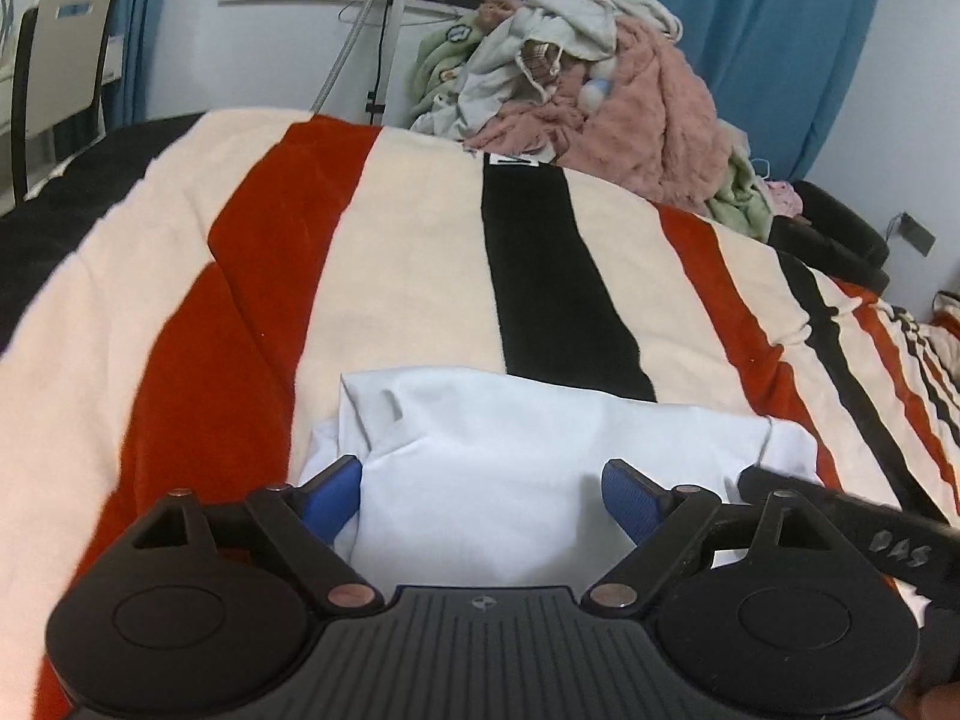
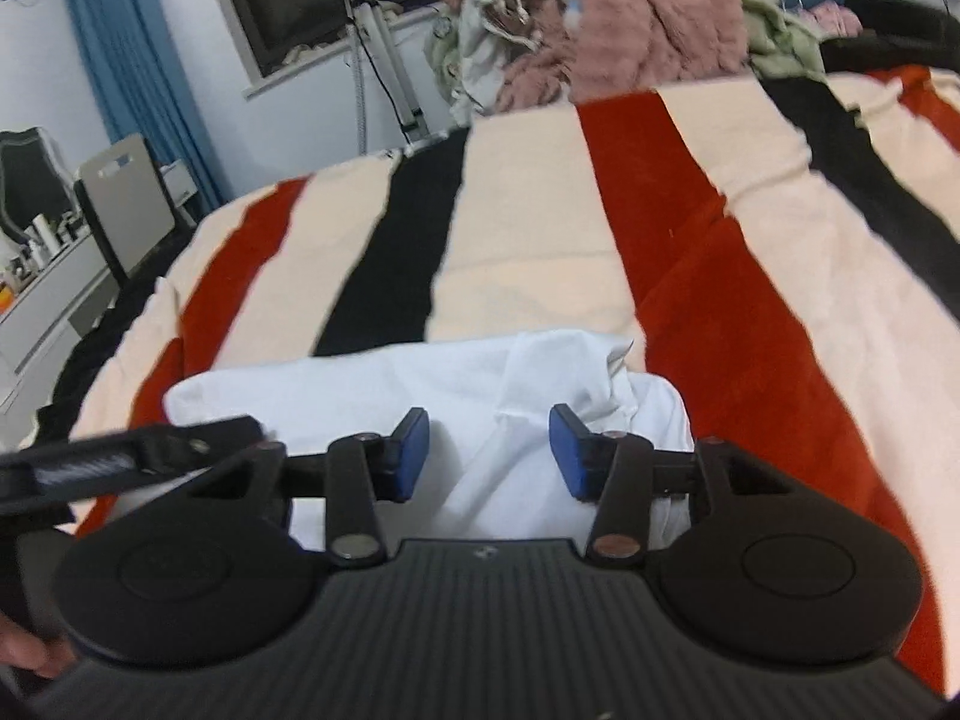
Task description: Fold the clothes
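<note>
A white garment lies folded in a small bundle on the striped blanket, close in front of both grippers. My left gripper is open, its blue pads spread over the garment's left part. In the right wrist view the same white garment lies under my right gripper, which is open with its blue pads on either side of a raised fold. The right gripper's black body shows at the left view's right edge, and the left gripper's body at the right view's left edge.
A heap of unfolded clothes, pink, white and green, sits at the far end of the bed. A tripod stands behind the bed by the blue curtains. A chair and desk stand at the left.
</note>
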Demonstrator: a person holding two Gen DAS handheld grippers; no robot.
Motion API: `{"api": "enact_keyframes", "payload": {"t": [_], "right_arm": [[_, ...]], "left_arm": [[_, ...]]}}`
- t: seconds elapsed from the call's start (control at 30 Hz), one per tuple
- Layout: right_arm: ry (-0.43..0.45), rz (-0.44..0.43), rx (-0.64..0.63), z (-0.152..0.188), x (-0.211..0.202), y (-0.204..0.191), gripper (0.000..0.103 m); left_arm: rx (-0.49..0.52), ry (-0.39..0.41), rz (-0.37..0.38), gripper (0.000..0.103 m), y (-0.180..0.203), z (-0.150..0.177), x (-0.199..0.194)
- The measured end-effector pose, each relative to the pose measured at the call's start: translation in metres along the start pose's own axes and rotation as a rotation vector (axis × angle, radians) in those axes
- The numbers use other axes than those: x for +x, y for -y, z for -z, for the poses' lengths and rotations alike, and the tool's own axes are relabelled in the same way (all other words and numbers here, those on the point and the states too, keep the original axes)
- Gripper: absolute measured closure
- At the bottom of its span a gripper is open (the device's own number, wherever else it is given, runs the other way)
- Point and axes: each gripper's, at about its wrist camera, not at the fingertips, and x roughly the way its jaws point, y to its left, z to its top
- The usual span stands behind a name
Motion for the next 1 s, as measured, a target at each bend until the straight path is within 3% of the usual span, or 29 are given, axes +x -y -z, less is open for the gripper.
{"api": "enact_keyframes", "payload": {"t": [0.2,0.4,0.6,0.7,0.8,1.0], "right_arm": [[0.066,0.002,-0.049,0.005,-0.045,-0.013,0.055],[0.058,0.015,-0.085,0.027,-0.083,-0.018,0.055],[0.061,0.005,-0.077,0.042,-0.108,-0.020,0.055],[-0.024,0.042,-0.087,0.055,-0.095,-0.018,0.056],[-0.082,0.068,-0.123,0.064,-0.084,-0.020,0.057],[-0.077,0.071,-0.127,0.064,-0.085,-0.021,0.057]], "left_arm": [[0.045,0.037,0.008,0.016,0.010,0.011,-0.042],[0.095,0.053,-0.010,0.015,0.012,0.034,-0.086],[0.106,-0.009,-0.017,0.015,0.014,0.058,-0.095],[0.109,-0.031,-0.025,0.015,0.016,0.066,-0.091],[0.060,-0.047,-0.012,0.015,0.011,0.067,-0.092],[-0.078,-0.040,0.053,0.015,0.004,0.066,-0.130]]}}
